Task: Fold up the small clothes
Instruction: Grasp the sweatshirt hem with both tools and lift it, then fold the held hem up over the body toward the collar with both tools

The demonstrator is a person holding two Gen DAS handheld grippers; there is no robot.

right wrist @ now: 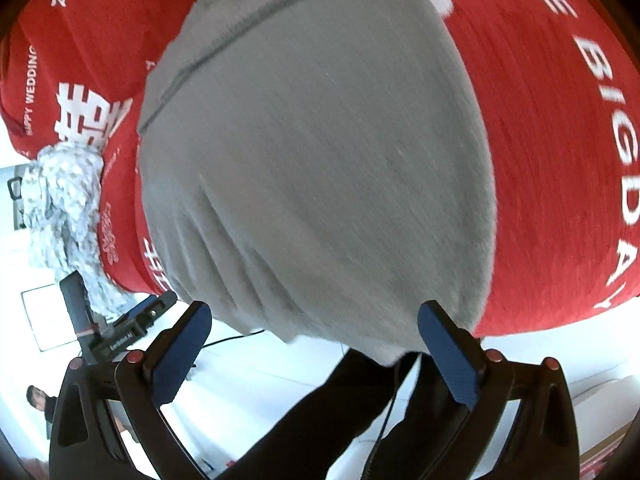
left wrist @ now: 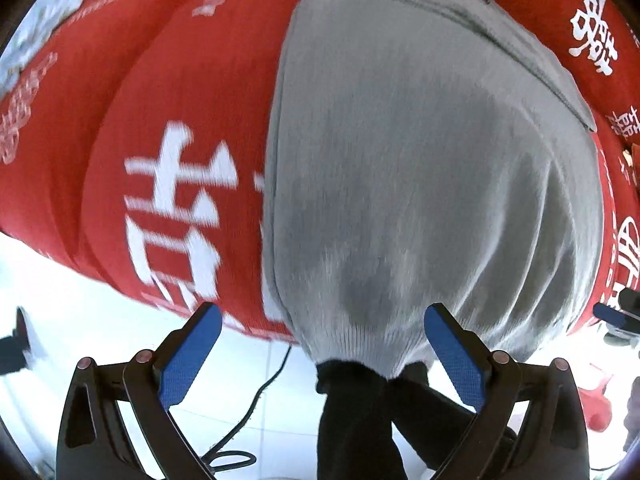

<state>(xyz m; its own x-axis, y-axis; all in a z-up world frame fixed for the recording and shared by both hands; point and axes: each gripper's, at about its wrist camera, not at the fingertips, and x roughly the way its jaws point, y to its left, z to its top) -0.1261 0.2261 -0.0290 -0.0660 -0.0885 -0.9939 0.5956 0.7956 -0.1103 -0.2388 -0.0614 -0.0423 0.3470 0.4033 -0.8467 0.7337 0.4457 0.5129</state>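
A grey knit garment (left wrist: 420, 160) lies flat on a red tablecloth (left wrist: 180, 100) printed with white characters. Its near end droops over the table's front edge. My left gripper (left wrist: 324, 346) is open, with its blue pads (left wrist: 188, 356) spread on either side of that drooping end and nothing between them. In the right wrist view the same grey garment (right wrist: 320, 160) fills the middle, and my right gripper (right wrist: 316, 344) is open just before its near edge, holding nothing. Whether either gripper touches the cloth is unclear.
A crumpled white patterned cloth (right wrist: 64, 208) sits at the table's left end. A person's black trouser legs (right wrist: 320, 408) stand below the table's edge. A black cable (left wrist: 260, 400) runs over the white floor. The other gripper (right wrist: 120, 328) shows at the left.
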